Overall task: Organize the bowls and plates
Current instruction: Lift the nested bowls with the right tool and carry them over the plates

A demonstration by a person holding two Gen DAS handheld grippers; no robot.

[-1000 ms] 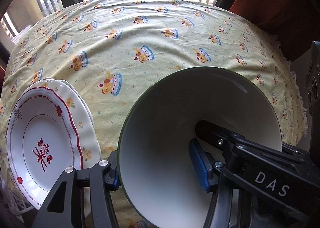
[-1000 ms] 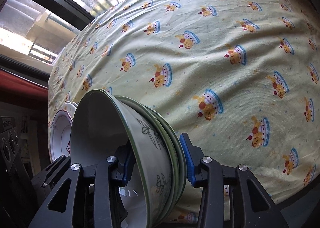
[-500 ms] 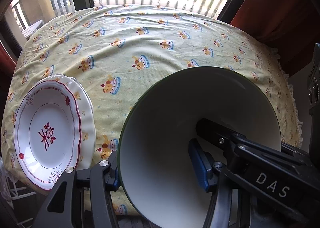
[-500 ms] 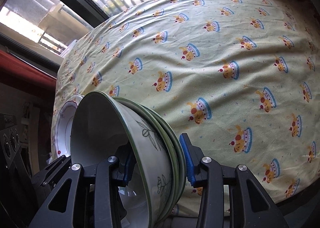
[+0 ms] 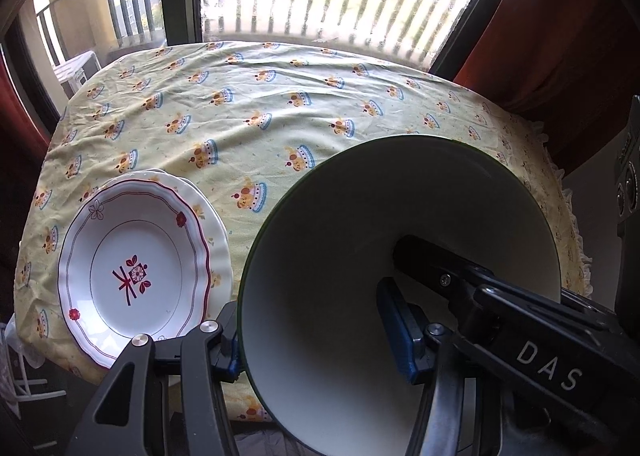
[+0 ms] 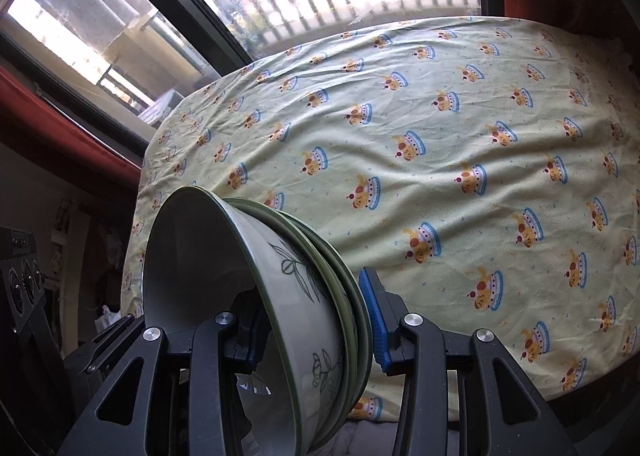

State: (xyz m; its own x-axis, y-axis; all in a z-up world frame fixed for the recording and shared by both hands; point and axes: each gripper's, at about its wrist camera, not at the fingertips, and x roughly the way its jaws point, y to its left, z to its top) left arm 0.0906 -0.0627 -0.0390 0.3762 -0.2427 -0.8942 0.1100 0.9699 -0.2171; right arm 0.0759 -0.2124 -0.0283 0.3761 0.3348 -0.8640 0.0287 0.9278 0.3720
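Both grippers were clamped on the same stack of green-rimmed bowls, one at each side of its rim. The right gripper had one blue pad inside the top bowl and the other pressed against the outer rims of the bowls nested under it, so its jaws were closed on the stack rather than empty. The left gripper likewise pinched the wall of the top bowl, one pad outside at the rim and one inside against the white interior. The stack was tilted and held up off the tablecloth, near the table's front edge.

To my eye the sorting looked well along. The bowls were already nested into one pile, and the plates lay stacked as well, a red-trimmed one on top of at least one other, at the left front of the table, just beside the held bowls but not touching them. I saw no loose dish anywhere else on the cloth. What seemed left was to set the bowl pile down somewhere tidy, probably near the plates, and let go. How many bowls were in the pile I could not tell for sure
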